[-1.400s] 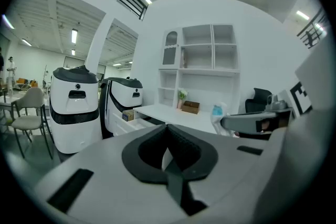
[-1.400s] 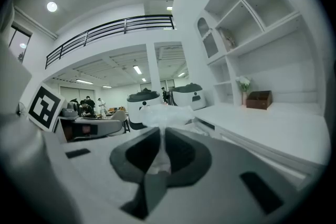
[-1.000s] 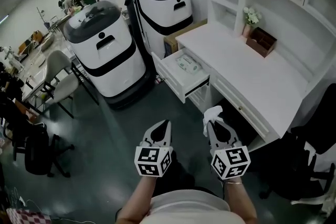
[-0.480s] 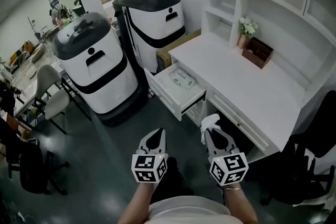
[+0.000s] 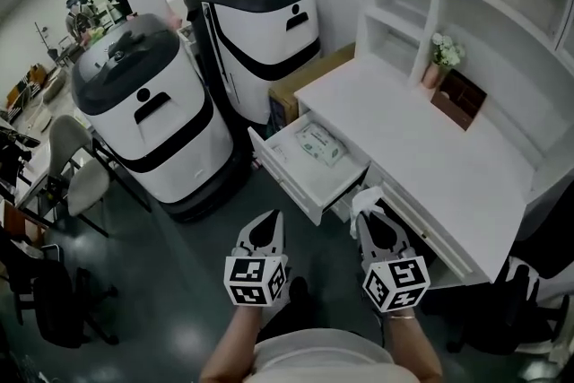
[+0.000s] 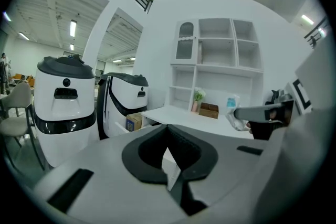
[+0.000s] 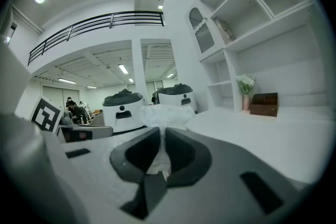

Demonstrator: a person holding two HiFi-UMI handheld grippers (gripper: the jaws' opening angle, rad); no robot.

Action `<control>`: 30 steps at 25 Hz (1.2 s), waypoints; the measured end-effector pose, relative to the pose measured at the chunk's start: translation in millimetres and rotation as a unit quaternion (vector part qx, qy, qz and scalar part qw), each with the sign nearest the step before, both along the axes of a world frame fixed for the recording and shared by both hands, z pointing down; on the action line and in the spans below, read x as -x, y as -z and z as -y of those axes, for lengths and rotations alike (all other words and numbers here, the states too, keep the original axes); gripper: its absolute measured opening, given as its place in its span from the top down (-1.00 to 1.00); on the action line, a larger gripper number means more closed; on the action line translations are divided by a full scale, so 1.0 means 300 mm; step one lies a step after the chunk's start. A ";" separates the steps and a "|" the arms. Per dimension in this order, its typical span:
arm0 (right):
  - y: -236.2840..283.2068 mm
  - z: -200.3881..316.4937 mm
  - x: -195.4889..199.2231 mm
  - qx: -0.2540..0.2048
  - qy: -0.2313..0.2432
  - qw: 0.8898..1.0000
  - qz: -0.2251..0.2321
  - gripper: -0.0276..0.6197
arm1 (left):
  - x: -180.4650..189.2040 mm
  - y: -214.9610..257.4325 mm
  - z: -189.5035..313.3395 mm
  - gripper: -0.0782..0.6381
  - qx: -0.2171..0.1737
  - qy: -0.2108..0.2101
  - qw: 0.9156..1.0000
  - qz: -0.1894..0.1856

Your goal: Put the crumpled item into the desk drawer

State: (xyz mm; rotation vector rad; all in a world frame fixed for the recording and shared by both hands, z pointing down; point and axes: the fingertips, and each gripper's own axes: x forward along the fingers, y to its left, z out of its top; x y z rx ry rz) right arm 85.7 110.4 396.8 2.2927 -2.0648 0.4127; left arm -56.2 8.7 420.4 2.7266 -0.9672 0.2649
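My right gripper is shut on a crumpled white tissue, which sticks out past the fingertips. In the right gripper view the tissue is pinched between the dark pads and bulges above them. The white desk has an open drawer pulled out to the left. A wrapped pack of wipes lies inside it. The tissue hangs just short of the drawer's near right corner. To the left, over the dark floor, my left gripper is shut and holds nothing; its jaws meet at the tips.
Two large white-and-black machines stand left of the drawer, with a cardboard box behind it. A brown box and a flower vase sit on the desk. A black chair is at the lower right, a pale chair at the left.
The view and both grippers have come closer to the desk. The drawer now lies just ahead of the right gripper, which still holds the tissue. The left gripper stays shut.
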 end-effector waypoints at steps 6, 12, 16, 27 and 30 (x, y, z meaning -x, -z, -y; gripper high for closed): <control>0.032 0.170 -0.034 -0.007 -0.017 1.000 -0.008 0.80 | -0.037 0.024 0.185 0.80 -0.005 -0.013 1.000 -0.006; 0.067 0.282 -0.033 -0.021 -0.035 0.999 -0.014 0.80 | -0.048 0.041 0.304 0.80 -0.010 -0.030 0.999 -0.011; 0.072 0.317 -0.035 -0.022 -0.041 0.999 -0.018 0.80 | -0.052 0.037 0.348 0.80 -0.010 -0.034 0.999 -0.011; 0.069 0.362 -0.076 -0.023 -0.054 0.998 -0.028 0.80 | -0.059 0.006 0.405 0.80 0.001 -0.030 0.999 -0.012; 0.074 0.383 -0.098 -0.025 -0.050 0.998 -0.029 0.80 | -0.074 0.007 0.424 0.80 0.001 -0.026 1.000 -0.011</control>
